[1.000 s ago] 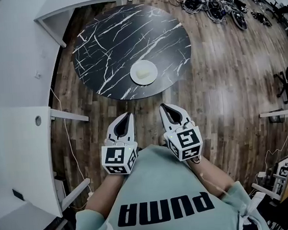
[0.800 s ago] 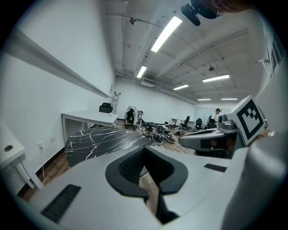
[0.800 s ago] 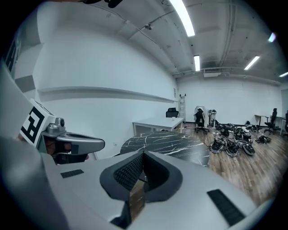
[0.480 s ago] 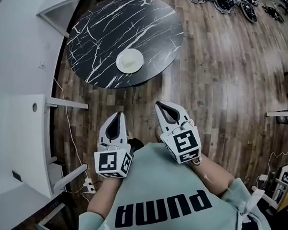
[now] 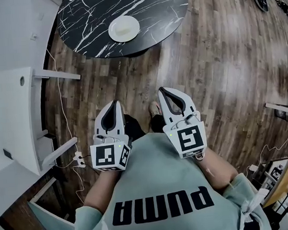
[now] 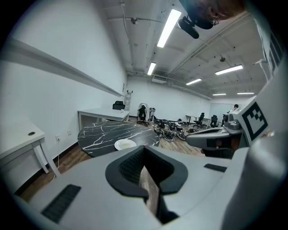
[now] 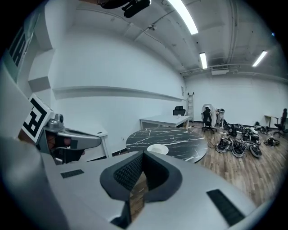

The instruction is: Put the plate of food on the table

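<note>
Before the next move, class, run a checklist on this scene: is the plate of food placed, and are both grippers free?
1. Is the plate on the table? ok: it lies flat on the black marble top, inside the edge.
2. Is the food on it? ok: a pale heap shows.
3. Is the left gripper empty? ok: jaws shut on nothing.
4. Is the right gripper empty? ok: jaws shut on nothing.
5. Are both clear of the table? ok: both are over the wooden floor, well short of it.
</note>
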Demonstrator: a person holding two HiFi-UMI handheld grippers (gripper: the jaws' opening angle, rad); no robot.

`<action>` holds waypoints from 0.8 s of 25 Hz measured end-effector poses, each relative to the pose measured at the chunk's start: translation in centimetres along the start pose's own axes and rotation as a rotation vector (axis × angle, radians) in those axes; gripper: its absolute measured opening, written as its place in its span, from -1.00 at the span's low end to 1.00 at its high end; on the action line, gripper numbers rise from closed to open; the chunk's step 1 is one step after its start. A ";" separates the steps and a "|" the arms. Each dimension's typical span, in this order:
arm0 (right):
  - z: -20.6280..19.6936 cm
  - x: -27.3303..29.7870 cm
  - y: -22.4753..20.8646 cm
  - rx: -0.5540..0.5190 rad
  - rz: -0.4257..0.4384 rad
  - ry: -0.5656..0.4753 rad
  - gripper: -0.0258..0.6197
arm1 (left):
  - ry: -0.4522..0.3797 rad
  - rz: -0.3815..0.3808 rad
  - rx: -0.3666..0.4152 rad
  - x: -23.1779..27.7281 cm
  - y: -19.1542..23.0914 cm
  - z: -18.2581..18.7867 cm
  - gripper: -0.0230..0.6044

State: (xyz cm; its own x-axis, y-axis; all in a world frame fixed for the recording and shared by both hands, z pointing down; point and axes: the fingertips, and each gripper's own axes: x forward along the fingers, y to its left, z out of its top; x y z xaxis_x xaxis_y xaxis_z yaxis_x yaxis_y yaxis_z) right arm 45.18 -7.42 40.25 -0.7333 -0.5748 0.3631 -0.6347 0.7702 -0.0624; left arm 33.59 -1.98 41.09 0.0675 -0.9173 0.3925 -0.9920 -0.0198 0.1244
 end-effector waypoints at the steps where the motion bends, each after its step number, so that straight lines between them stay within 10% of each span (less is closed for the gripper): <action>1: -0.4 -0.2 0.1 -0.004 0.005 0.003 -0.90 | -0.005 0.002 0.000 0.0 -0.2 -0.1 -0.91; 20: -0.1 0.3 -0.2 -0.042 0.037 -0.018 -0.90 | -0.041 0.058 0.008 -0.3 0.0 0.7 -0.91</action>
State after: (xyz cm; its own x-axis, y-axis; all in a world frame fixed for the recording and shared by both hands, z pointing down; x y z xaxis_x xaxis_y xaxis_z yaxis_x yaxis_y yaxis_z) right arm 45.15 -7.74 40.44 -0.7605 -0.5504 0.3446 -0.5967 0.8016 -0.0364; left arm 33.49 -1.98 40.37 0.0058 -0.9326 0.3609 -0.9950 0.0307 0.0954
